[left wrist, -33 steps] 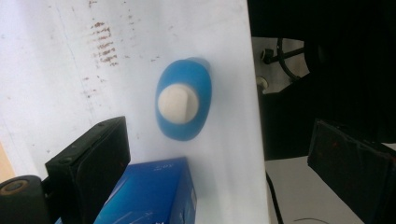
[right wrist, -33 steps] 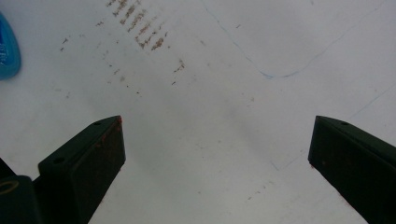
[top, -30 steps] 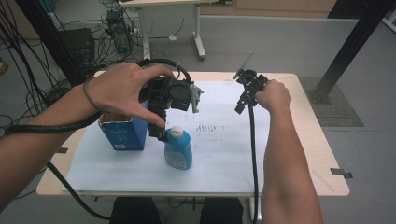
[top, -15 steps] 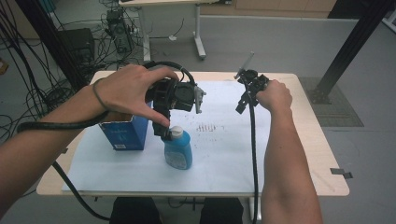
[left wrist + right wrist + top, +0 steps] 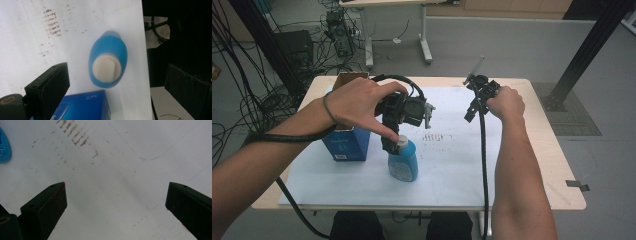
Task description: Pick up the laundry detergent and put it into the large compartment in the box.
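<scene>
Left gripper (image 5: pixel 391 146) poised over blue bottle (image 5: pixel 403 161), fingers spread wide around its white cap (image 5: pixel 107 68), no grip yet; bottle upright on desk (image 5: pixel 542 165) at box's (image 5: pixel 346 144) 4 o'clock; right gripper (image 5: pixel 475 107) idle, fingers wide, grasp and lift remain.

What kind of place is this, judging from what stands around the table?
Probably a lab or workshop for recording handling tasks. Bundles of black cables hang and lie on the grey floor, a black metal frame post stands at the right, and the light wooden table carries a white paper sheet with a small blue plastic bottle.
</scene>
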`<state>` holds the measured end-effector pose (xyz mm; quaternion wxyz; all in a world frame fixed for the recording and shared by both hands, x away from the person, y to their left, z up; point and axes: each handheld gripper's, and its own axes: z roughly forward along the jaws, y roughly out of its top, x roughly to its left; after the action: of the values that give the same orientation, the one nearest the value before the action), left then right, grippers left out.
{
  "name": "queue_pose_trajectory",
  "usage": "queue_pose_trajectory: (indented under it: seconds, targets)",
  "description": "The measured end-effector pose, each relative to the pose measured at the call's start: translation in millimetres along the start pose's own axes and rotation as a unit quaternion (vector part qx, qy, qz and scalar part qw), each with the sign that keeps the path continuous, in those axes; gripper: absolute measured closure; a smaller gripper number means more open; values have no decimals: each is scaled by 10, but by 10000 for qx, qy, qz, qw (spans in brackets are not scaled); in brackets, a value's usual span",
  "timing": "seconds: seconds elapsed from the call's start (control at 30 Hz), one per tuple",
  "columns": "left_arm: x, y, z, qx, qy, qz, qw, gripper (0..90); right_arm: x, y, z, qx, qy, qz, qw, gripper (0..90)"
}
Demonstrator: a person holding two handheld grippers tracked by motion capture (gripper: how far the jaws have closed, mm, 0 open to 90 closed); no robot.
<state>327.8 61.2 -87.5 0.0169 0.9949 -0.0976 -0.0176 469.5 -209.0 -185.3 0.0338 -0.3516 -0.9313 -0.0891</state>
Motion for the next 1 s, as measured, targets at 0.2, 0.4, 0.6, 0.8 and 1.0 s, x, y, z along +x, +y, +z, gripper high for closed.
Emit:
queue_pose_trajectory:
  seconds: [0.2, 0.4, 0.6, 0.8, 1.0]
  targets:
    - [40, -10, 135, 26, -27, -22, 10000, 64, -8, -17, 16, 24, 14, 59, 10000, 38]
    - [83, -1, 295, 54, -108, -20, 9999, 63, -14, -45, 33, -4, 25, 60, 10000, 38]
    - [103, 29, 409, 107, -130, 5, 9999, 63, -19, -64, 45, 8, 17, 86, 10000, 37]
    - [116, 41, 498, 98, -146, 11, 9998, 64, -31, -71, 51, 4, 35, 74, 10000, 38]
    - [112, 50, 502, 115, -132, 25, 9998, 64, -28, -69, 44, 17, 21, 67, 10000, 38]
